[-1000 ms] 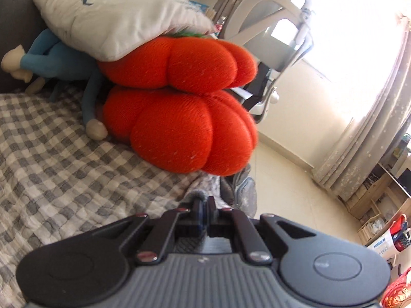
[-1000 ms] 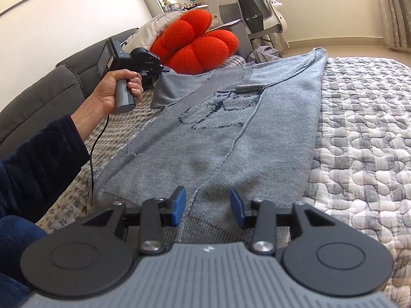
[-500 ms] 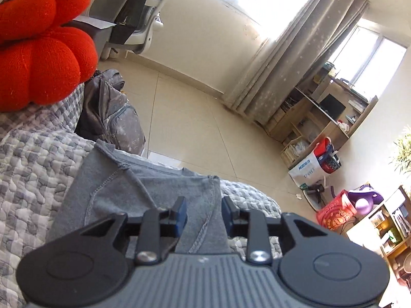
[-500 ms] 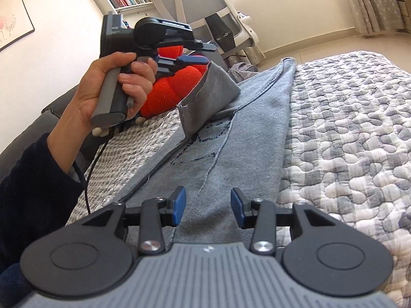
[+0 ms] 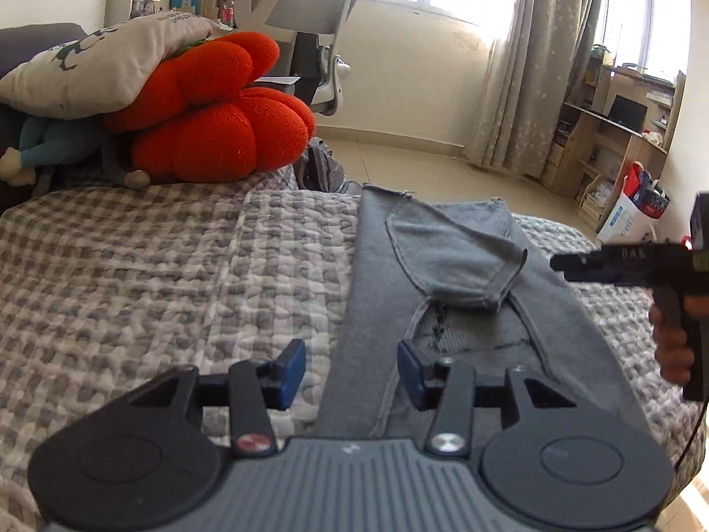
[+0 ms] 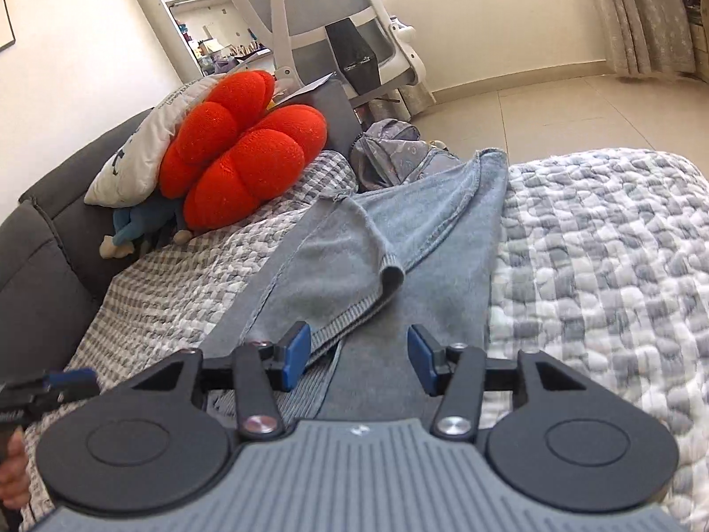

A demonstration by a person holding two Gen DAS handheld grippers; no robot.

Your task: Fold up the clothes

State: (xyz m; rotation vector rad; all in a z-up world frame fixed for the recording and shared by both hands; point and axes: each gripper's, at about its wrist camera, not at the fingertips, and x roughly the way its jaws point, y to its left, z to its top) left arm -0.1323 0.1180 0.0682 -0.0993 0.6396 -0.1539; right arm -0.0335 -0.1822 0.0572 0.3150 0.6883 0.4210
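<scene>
A grey knit sweater lies lengthwise on the quilted bed cover, folded into a long narrow strip, with one sleeve laid back across its upper part. The same sweater and its folded sleeve show in the right wrist view. My left gripper is open, hovering over the sweater's left edge, nothing between its fingers. My right gripper is open above the sweater's near end, also empty. In the left wrist view the right gripper appears at the far right, held by a hand.
Red pumpkin cushions, a white pillow and a blue plush toy are piled at the sofa end. A grey backpack and white office chair stand past the bed edge. A checked blanket lies left of the sweater.
The left gripper let go of the sleeve, which now lies folded over the sweater, and drew back lower with its jaws wider. The right gripper moved a little forward, still open.
</scene>
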